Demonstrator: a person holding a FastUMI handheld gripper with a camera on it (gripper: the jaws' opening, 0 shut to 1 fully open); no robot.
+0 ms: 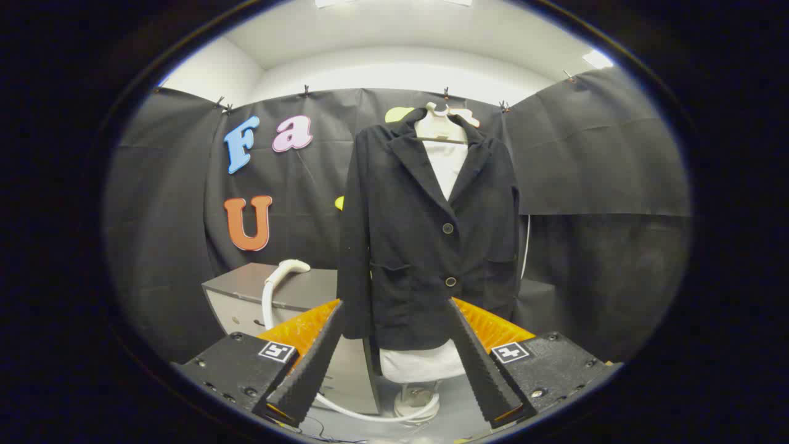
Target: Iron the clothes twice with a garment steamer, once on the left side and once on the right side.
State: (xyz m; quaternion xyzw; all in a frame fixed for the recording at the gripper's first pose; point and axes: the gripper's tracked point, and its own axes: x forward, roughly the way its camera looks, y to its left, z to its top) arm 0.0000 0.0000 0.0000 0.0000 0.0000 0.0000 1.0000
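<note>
My gripper point(394, 364) hangs with its fingers spread wide and nothing between them, facing a dark woollen two-button jacket point(425, 234) hung on a pale hanger point(439, 126) beyond the fingers. The white curved-handle steamer head point(288, 269) rests at the front edge of a grey cabinet point(246, 296) beside the jacket, its white hose point(345, 412) looping to the floor. I judge the head light, rigid and smooth, so I'd clamp mid-handle, minding the hose's springy drag.
</note>
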